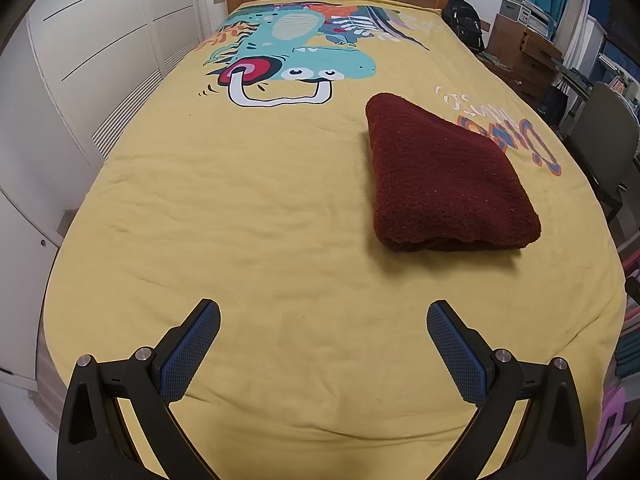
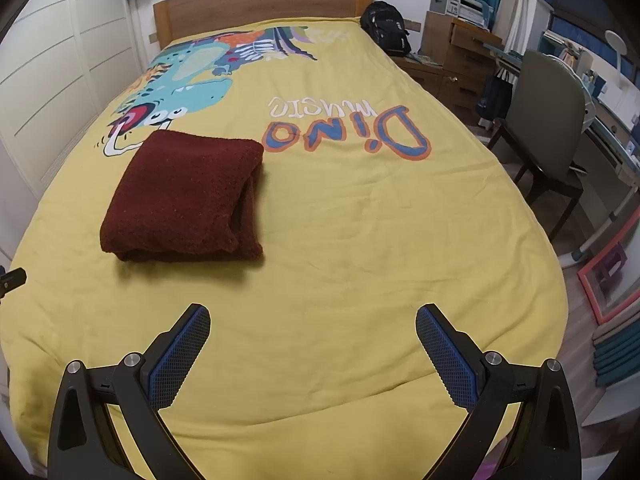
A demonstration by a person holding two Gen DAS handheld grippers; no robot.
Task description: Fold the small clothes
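Note:
A dark red fuzzy garment (image 1: 444, 176) lies folded into a thick rectangle on the yellow dinosaur bedspread (image 1: 248, 208). In the right wrist view the garment (image 2: 184, 196) sits to the left, with its layered open edge facing right. My left gripper (image 1: 323, 316) is open and empty, hovering above the bed's near end, short of the garment and to its left. My right gripper (image 2: 313, 318) is open and empty too, above the near end, short of the garment and to its right. A bit of the left gripper shows at the left edge (image 2: 12, 280).
A wooden headboard (image 2: 260, 0) is at the far end. White wardrobe doors (image 1: 80, 40) run along the left. A black backpack (image 2: 384, 28), wooden drawers (image 2: 456, 48), a grey chair (image 2: 548, 120) and a desk stand on the right. Frames and boards lean on the floor (image 2: 612, 292).

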